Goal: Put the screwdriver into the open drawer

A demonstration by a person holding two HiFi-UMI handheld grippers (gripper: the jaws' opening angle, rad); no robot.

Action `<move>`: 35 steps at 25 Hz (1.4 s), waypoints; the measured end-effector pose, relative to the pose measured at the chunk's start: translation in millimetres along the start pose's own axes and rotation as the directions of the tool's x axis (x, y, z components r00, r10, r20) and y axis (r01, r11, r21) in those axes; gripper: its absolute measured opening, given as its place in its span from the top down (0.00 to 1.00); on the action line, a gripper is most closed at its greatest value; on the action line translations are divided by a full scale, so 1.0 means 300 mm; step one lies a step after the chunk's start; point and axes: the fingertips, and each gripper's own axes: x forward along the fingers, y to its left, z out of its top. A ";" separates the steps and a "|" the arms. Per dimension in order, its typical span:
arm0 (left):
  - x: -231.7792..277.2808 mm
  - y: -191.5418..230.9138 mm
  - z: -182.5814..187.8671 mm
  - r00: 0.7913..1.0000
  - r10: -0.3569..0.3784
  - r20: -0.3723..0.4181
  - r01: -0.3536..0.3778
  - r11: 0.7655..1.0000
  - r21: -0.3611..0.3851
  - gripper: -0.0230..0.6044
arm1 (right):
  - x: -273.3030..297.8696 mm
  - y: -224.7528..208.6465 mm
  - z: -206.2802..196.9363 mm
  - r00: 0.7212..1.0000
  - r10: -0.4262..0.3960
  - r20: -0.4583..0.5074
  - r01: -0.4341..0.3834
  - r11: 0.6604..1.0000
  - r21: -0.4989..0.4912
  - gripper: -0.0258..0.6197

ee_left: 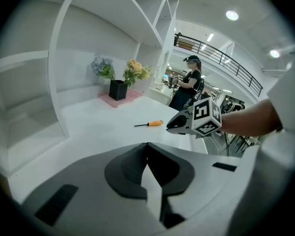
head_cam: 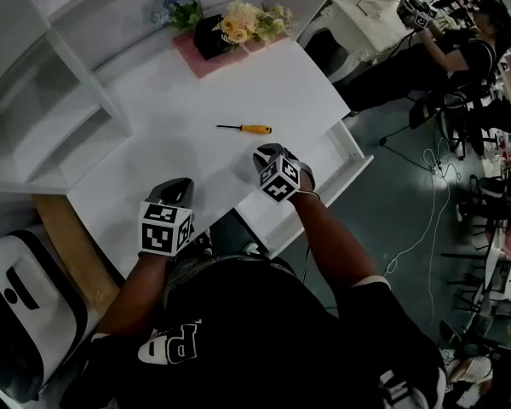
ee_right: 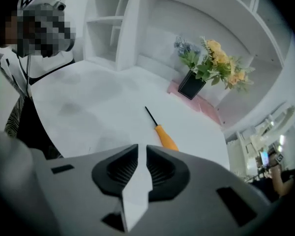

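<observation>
The screwdriver [head_cam: 247, 129], orange handle and thin black shaft, lies flat on the white desk [head_cam: 170, 100]. It also shows in the left gripper view as the screwdriver [ee_left: 150, 124] and in the right gripper view as the screwdriver [ee_right: 160, 127]. My right gripper [head_cam: 268, 153] [ee_right: 142, 149] hovers just short of its handle, jaws slightly apart, nothing between them. My left gripper [head_cam: 180, 186] [ee_left: 147, 146] is near the desk's front edge, jaw tips touching and empty. It sees the right gripper [ee_left: 169, 127] beside the screwdriver. The open white drawer [head_cam: 351, 147] juts from the desk's right side.
A black pot of flowers [head_cam: 230, 28] stands on a pink mat at the desk's back. White shelf compartments [head_cam: 60, 118] line the left. A person [head_cam: 460, 58] sits at another desk, far right. A white box [head_cam: 17, 305] stands on the floor, lower left.
</observation>
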 end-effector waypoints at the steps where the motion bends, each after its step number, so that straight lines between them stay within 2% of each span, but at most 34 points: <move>1: 0.003 0.002 0.000 1.000 -0.002 -0.002 0.002 1.000 -0.002 0.95 | 0.014 -0.015 0.003 1.000 -0.002 -0.009 0.002 1.000 -0.013 0.86; 13: 0.033 0.037 -0.021 0.999 -0.013 -0.039 0.013 1.000 -0.019 0.95 | 0.154 -0.123 0.078 0.998 -0.018 -0.063 0.002 0.971 -0.241 0.80; 18: 0.040 0.047 -0.032 0.998 -0.017 -0.054 0.015 0.999 -0.028 0.95 | 0.207 -0.137 0.076 0.994 0.009 -0.105 -0.041 0.951 -0.306 0.78; 24: 0.053 0.035 -0.085 0.995 -0.036 -0.090 0.032 0.999 -0.044 0.95 | 0.270 -0.144 0.084 0.987 0.053 -0.151 -0.103 0.933 -0.345 0.78; 32: 0.056 0.049 -0.099 0.995 -0.038 -0.094 0.031 0.997 -0.072 0.95 | 0.294 -0.139 0.085 0.975 0.114 -0.189 -0.177 0.916 -0.360 0.77; 35: 0.056 0.051 -0.100 0.995 -0.036 -0.093 0.029 0.997 -0.078 0.95 | 0.296 -0.126 0.081 0.966 0.149 -0.210 -0.220 0.900 -0.375 0.82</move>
